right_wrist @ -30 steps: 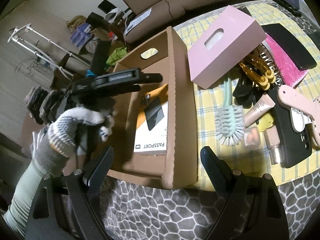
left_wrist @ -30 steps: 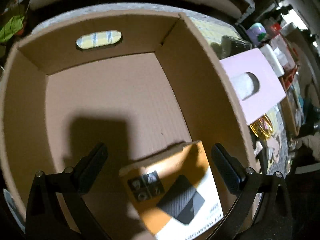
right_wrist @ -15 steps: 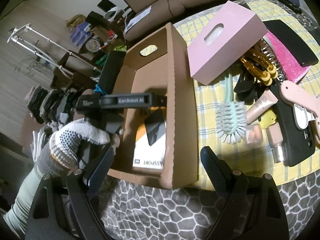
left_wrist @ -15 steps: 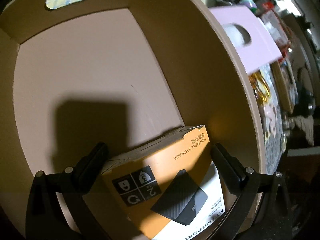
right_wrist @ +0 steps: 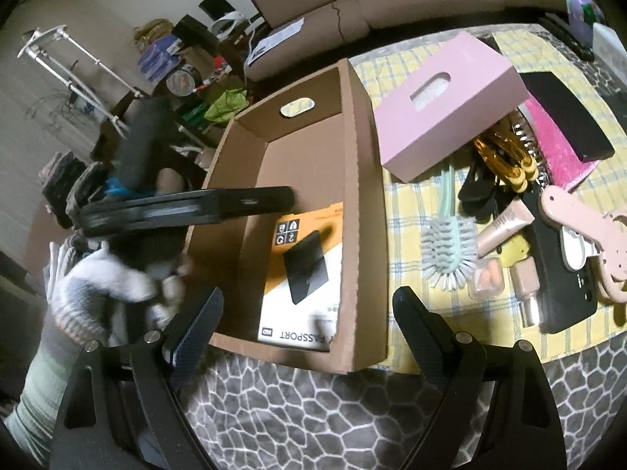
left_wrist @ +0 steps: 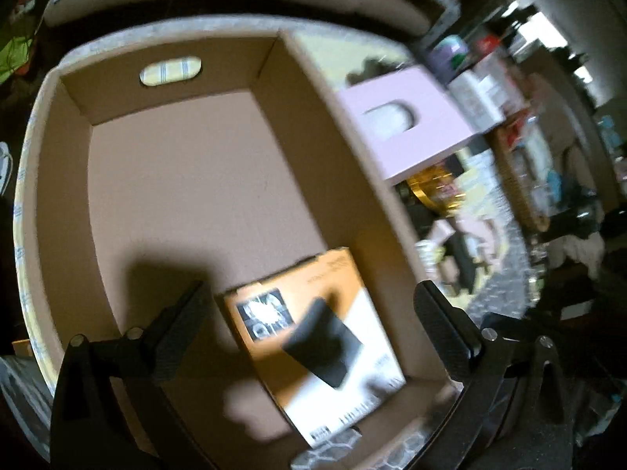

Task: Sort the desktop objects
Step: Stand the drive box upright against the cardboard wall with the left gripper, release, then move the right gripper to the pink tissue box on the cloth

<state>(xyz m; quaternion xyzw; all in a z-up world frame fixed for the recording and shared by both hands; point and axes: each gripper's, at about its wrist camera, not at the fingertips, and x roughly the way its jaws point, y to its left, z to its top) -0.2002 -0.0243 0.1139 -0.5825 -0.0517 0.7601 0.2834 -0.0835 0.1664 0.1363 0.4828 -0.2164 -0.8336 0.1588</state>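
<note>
Left tool now raised off the orange box, spread; right tool spread beyond the carton's near edge.

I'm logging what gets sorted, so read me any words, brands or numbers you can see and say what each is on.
"PASSPORT": white end of the orange box in the carton, upside down in the right wrist view.
"G" and "2": black icon square on that box.
Smaller print on the box: too small to read.
Left wrist view: box text blurred.
Cosmetic tube print: unreadable.
</note>
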